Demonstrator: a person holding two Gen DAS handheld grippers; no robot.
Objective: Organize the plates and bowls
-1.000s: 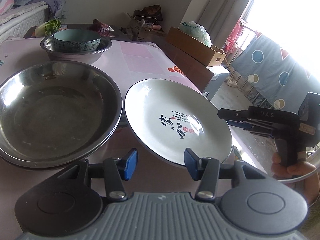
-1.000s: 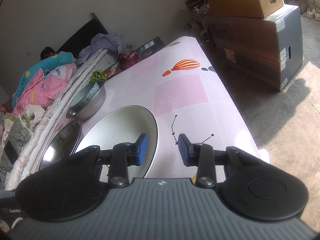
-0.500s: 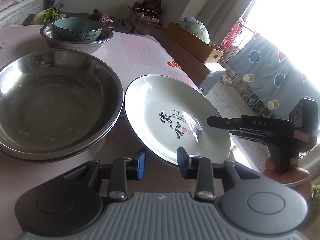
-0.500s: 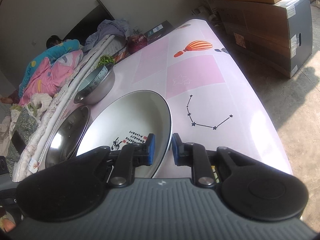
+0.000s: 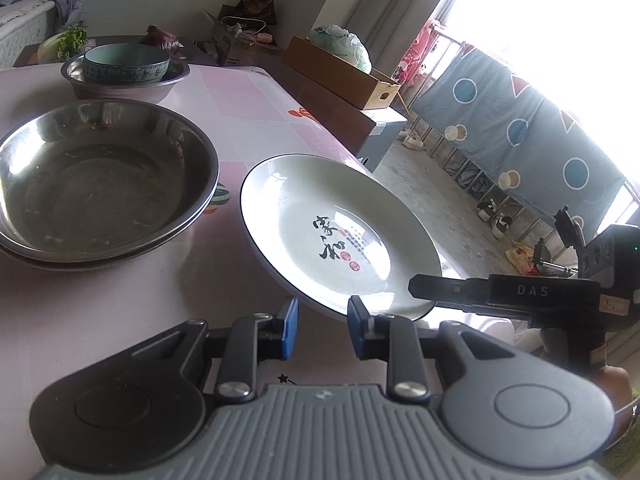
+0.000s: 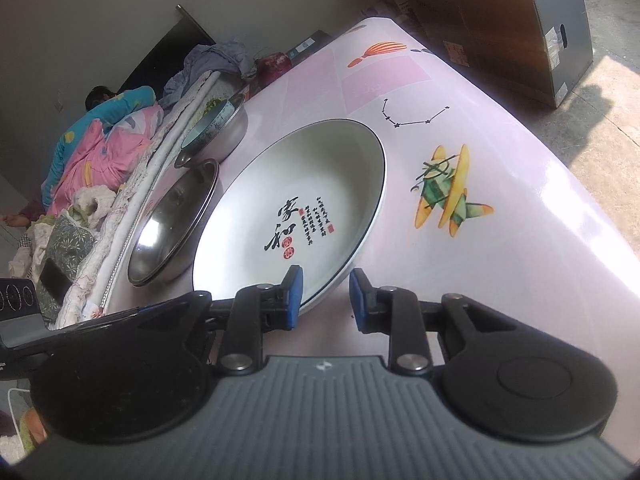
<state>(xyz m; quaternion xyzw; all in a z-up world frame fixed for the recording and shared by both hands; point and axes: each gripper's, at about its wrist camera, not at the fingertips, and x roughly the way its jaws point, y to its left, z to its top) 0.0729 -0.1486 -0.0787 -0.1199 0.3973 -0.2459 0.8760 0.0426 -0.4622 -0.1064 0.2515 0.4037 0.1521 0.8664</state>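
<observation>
Left wrist: left gripper (image 5: 319, 328) parted, holding nothing, low over table (image 5: 256, 120) just short of plate (image 5: 340, 236); steel basin (image 5: 100, 176) left of plate, teal bowl (image 5: 126, 65) in small basin (image 5: 124, 80) beyond. Right wrist: right gripper (image 6: 325, 300) parted around near rim of plate (image 6: 296, 212), pads not clearly touching; steel basin (image 6: 176, 224) alongside, left.

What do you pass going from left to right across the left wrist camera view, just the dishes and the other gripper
Large steel basin → white plate with black calligraphy → right gripper, reaching in from the right edge with its tip at the plate's near rim. The teal bowl nested in a steel bowl sits behind the basin, so it is left out.
</observation>
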